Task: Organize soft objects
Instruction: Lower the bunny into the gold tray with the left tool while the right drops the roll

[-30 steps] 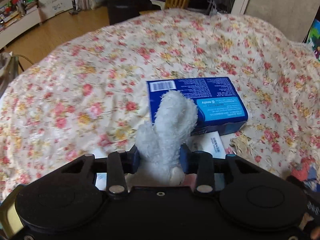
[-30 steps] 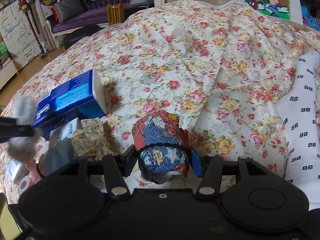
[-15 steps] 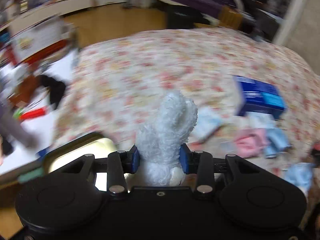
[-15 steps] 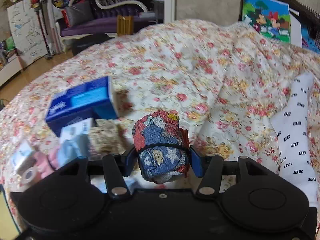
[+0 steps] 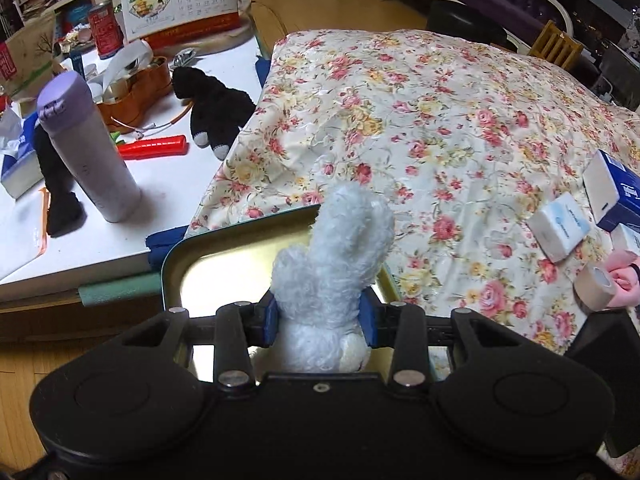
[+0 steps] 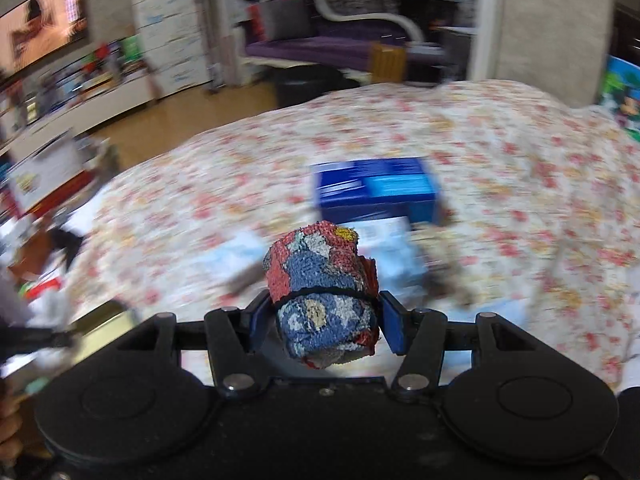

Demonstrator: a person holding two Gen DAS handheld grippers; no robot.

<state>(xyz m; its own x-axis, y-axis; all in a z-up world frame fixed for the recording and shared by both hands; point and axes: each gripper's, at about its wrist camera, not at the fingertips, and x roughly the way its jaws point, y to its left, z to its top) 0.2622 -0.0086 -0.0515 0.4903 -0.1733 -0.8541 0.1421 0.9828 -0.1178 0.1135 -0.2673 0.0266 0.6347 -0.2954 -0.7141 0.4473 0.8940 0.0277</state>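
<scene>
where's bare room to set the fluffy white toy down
Free: the shiny gold metal tray under the left tongs, and the floral quilt beyond it. Crowded: the white table on the left, and the quilt's right edge around the blue tissue box.

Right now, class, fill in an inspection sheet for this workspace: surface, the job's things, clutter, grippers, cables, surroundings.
Surface: floral bedspread, rumpled; a white table beside it.
Job's things: fluffy white plush toy in the left gripper, above a gold metal tray; rolled red-and-blue towel, tied with a black band, in the right gripper.
Clutter: blue box, small white packets, tape roll, pink soft item on the bed; lilac bottle, black plush, red case, desk calendar on the table.
Grippers: left gripper shut on the toy; right gripper shut on the towel.
Cables: a thin cord on the table.
Surroundings: purple sofa, wooden floor; right view blurred.
</scene>
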